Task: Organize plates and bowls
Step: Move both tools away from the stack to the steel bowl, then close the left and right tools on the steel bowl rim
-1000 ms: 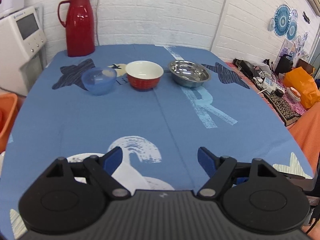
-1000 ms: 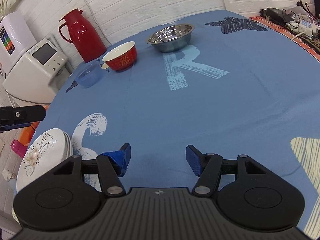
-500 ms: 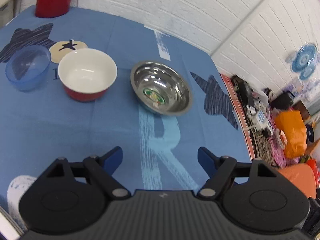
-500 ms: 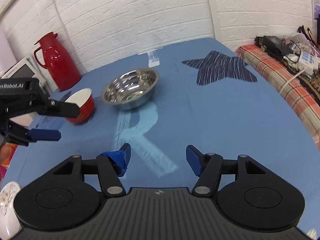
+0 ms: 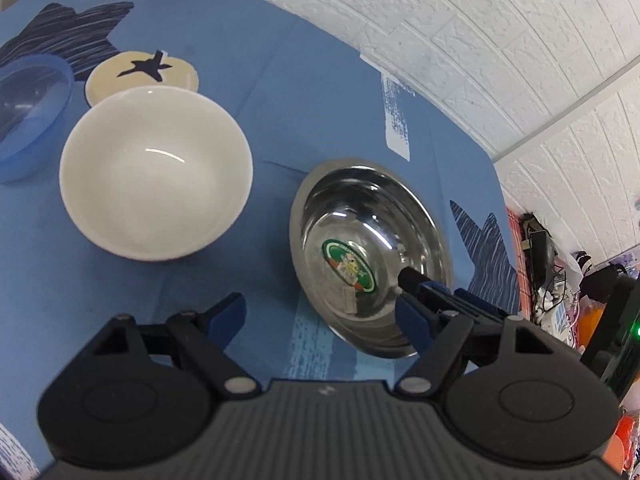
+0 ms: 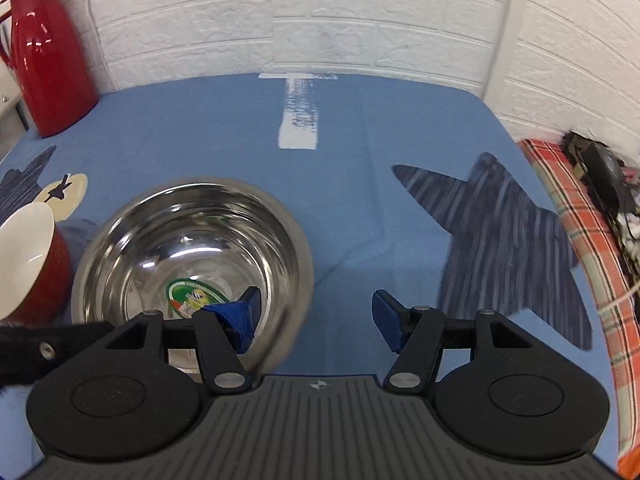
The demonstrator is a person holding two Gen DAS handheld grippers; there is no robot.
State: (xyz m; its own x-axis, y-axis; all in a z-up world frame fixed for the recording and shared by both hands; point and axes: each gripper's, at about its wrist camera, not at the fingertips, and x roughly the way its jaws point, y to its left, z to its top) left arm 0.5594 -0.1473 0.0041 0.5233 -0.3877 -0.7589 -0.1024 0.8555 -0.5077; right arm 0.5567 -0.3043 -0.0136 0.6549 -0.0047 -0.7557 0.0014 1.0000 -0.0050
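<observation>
A steel bowl (image 5: 372, 256) (image 6: 192, 248) with a green sticker inside stands on the blue tablecloth. To its left is a red bowl with a white inside (image 5: 156, 172) (image 6: 28, 260), and further left a blue plastic bowl (image 5: 28, 116). My right gripper (image 6: 316, 314) is open and straddles the steel bowl's right rim, one finger inside and one outside. That inner finger (image 5: 424, 284) shows in the left wrist view. My left gripper (image 5: 322, 316) is open above the cloth at the steel bowl's near left edge, holding nothing.
A red thermos (image 6: 48, 48) stands at the back left by the white brick wall. A checked cloth (image 6: 580, 240) with cables and devices lies past the table's right edge. Bare tablecloth (image 6: 360, 140) stretches behind the steel bowl.
Both grippers have moved forward to the bowls. The right gripper has come down over the steel bowl's rim. The stack of plates has left the right wrist view.
</observation>
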